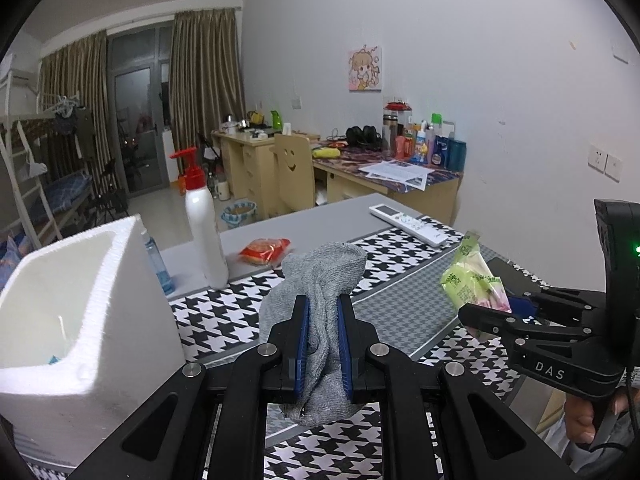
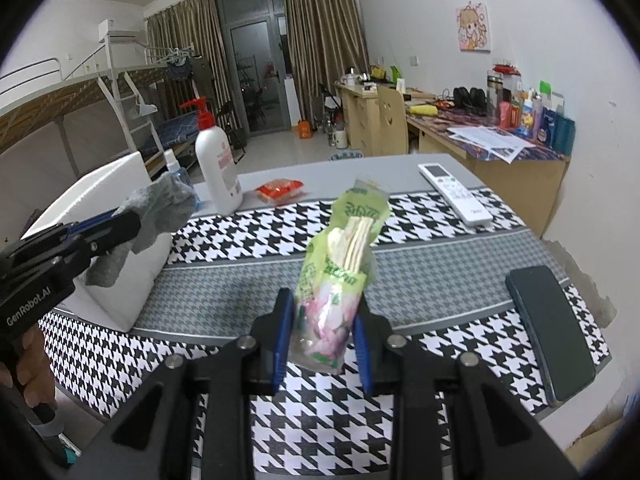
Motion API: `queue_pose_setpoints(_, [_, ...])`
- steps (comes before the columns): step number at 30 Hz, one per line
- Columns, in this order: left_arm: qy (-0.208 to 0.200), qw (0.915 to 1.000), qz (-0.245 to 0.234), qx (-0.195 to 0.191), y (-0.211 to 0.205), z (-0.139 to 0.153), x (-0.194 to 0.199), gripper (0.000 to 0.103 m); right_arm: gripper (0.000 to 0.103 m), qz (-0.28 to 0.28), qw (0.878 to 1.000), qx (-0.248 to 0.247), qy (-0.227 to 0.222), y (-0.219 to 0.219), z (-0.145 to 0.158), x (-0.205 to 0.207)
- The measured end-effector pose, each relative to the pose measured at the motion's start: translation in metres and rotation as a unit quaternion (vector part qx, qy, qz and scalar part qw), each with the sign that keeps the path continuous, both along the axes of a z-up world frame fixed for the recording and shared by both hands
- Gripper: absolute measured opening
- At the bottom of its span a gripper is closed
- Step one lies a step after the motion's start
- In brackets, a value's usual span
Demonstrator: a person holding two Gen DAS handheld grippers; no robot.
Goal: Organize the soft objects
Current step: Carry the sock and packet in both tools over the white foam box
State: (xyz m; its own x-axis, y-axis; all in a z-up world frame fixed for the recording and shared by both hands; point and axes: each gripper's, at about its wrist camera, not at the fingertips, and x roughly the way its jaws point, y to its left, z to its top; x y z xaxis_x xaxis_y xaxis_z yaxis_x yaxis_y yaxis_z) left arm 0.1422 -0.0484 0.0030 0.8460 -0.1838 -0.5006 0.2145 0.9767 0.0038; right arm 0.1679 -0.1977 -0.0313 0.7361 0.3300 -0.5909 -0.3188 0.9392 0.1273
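- At the left edge of the left wrist view stands the white foam box (image 1: 80, 300), open at the top on the desk (image 1: 320, 216). It looks like the likely bin for the soft things, though that is my guess.
- Just right of it rise a white pump bottle (image 1: 204, 232) with a red head and a small blue spray bottle (image 1: 158, 264), both upright and untouched.
- In the lower middle, the left tool (image 1: 323, 344) is clenched on the grey sock (image 1: 316, 300). The sock is held clear of the checked cloth (image 1: 400, 312), its long axis running up and away from the camera, toe end flopped over at the top, the cuff hanging below the pads.
- Behind it a red snack packet (image 1: 265, 251) lies flat on the desk.
- Further right, the right tool (image 2: 320, 340) grips the green packet (image 2: 344, 264) by its pink lower end. The packet stands nearly upright, leaning slightly right, its crimped top pointing toward the far wall.
- Both things seem lifted for carrying toward the box.
- At right lie a white remote (image 2: 454, 192) and a dark phone (image 2: 548, 328), hard things left alone.
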Motion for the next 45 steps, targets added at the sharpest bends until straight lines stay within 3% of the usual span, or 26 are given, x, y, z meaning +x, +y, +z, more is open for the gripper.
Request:
queue_pose_setpoints(23, [-0.044, 0.9984, 0.029, 0.023, 0.017, 0.04, 0.0, 0.015, 0.033, 0.024, 0.997, 0.02, -0.071, 0.025, 0.048, 0.001])
queue_pose_setpoints(45, [-0.074, 0.9949, 0.06, 0.032, 0.035, 0.06, 0.003, 0.015, 0.033, 0.053, 0.992, 0.02, -0.114, 0.051, 0.077, 0.0])
